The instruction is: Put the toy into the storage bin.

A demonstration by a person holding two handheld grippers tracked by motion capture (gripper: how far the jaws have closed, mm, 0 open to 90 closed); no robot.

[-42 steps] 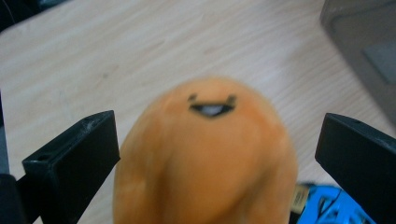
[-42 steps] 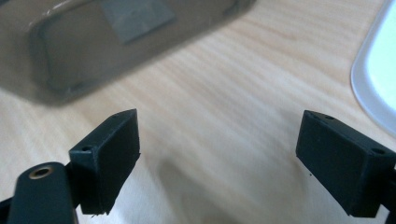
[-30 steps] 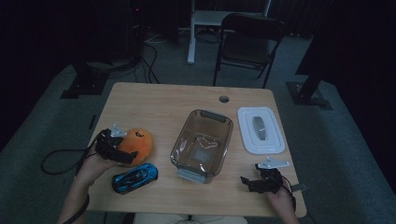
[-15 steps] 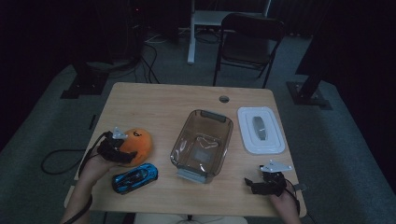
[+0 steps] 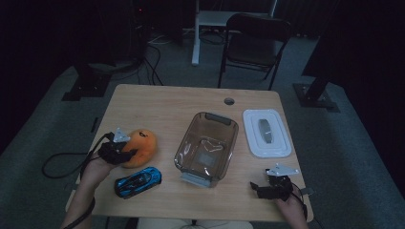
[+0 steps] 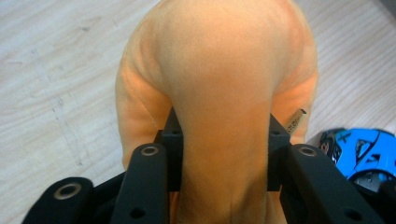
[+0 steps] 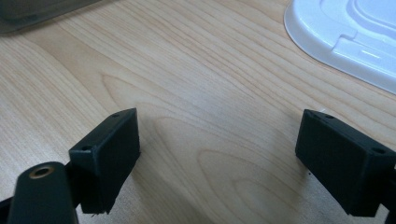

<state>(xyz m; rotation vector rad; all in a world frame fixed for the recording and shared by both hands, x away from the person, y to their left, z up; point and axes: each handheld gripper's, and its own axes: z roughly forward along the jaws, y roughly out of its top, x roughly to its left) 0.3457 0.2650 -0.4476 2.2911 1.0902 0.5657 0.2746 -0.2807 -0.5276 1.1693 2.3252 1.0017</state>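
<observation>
Plush [image 6: 219,74] clamped in my left gripper [image 5: 119,151]; right gripper [image 5: 270,188] spread, empty.
Risk: soft body may squirm free when lifted.

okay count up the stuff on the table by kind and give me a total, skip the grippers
Orange plush toy: 1
Blue toy car: 1
Clear container: 1
White lid: 1
Total: 4
</observation>
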